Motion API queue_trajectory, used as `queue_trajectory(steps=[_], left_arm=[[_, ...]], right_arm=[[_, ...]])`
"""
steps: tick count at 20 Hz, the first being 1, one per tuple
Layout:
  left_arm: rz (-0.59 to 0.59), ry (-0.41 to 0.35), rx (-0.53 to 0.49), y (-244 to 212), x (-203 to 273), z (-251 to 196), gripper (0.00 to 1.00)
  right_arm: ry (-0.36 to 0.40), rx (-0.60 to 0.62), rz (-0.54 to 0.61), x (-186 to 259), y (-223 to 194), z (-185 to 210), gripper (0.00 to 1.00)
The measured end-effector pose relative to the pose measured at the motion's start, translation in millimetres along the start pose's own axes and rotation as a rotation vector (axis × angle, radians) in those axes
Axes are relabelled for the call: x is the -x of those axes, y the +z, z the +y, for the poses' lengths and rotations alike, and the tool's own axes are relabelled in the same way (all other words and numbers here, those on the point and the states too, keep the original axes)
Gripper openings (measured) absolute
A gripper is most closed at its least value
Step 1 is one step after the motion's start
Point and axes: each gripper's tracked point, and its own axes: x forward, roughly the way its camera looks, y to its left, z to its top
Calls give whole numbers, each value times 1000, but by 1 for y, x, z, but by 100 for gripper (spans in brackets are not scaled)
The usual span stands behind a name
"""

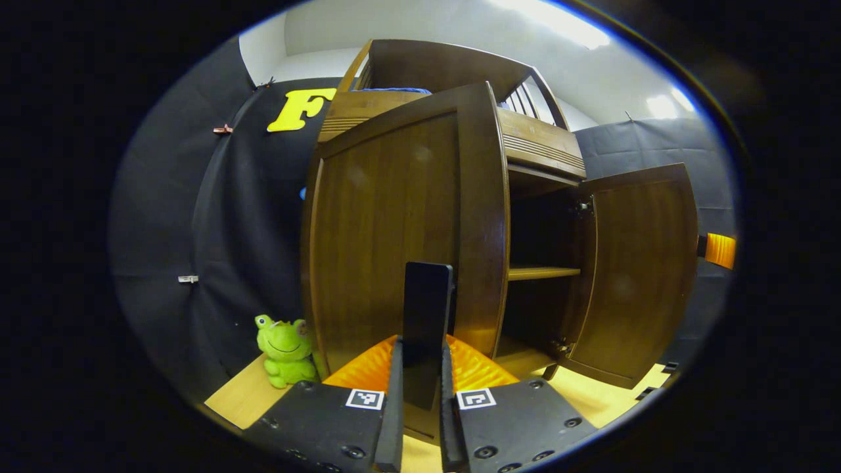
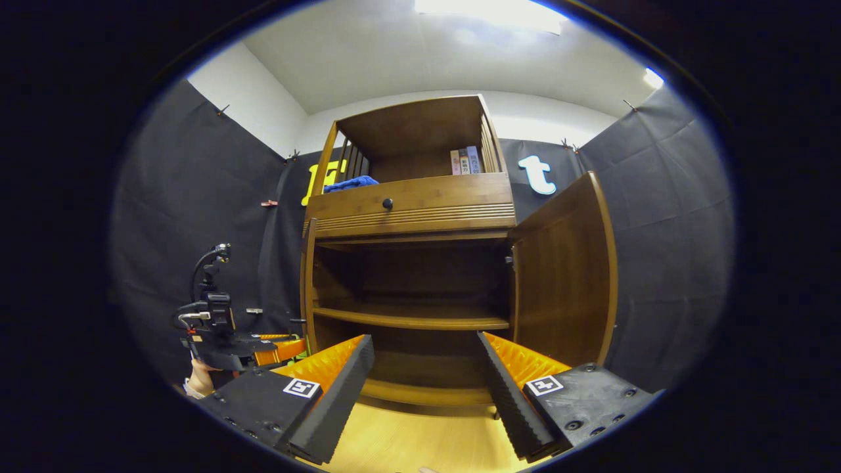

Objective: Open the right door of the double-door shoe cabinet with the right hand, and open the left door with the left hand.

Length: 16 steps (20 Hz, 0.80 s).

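Cabinet [image 2: 410,263] doors are both swung out, so by my reading the right-hand step is done and the left-hand step is in its last stretch.

In the left gripper view, the left gripper [image 1: 420,368] has its two fingers drawn together on a dark upright handle [image 1: 427,309] that rises straight ahead between them. The left door [image 1: 401,230] stands right behind that handle, close in front of the camera, turned well away from the cabinet opening. Off to the gripper's right and farther ahead lies the open interior with a shelf [image 1: 542,271], and beyond it the right door [image 1: 634,276] hangs wide.

The right gripper [image 2: 424,387] has its fingers spread well apart with nothing between them. It faces the open interior squarely, the right door [image 2: 568,276] ahead and to its right.

Next move, as I judge it: the left hand either carries the door a little farther out along its hinge arc or simply lets go of the handle and draws back without nudging the door shut. The right hand has nothing left to do but keep clear.

What each view adds: the left gripper view gives the grip on the handle and a green frog toy [image 1: 286,351] low to the left beside the cabinet. The right gripper view gives the drawer with its knob [image 2: 387,203], books [image 2: 464,161] and a blue cloth [image 2: 351,184] on top, and the left gripper [image 2: 217,328] from outside, low to the left, held in a hand [image 2: 197,381].
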Motion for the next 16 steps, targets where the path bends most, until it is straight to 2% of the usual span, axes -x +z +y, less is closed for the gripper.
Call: queue_trajectory(steps=[1, 4, 10, 11, 16], left_arm=[[1, 12, -3, 0, 6, 5, 26], [-4, 46, -5, 0, 21, 22, 24], [-7, 112, -3, 1, 45, 57, 18], [-9, 127, -6, 1, 48, 64, 17], [-17, 254, -14, 2, 65, 107, 8]], right_arm=[[7, 0, 2, -1, 0, 4, 100], [32, -12, 2, -3, -1, 17, 98], [76, -20, 5, -9, -4, 42, 100], [83, -19, 6, -10, -4, 46, 98], [104, -27, 4, -14, -4, 59, 98]])
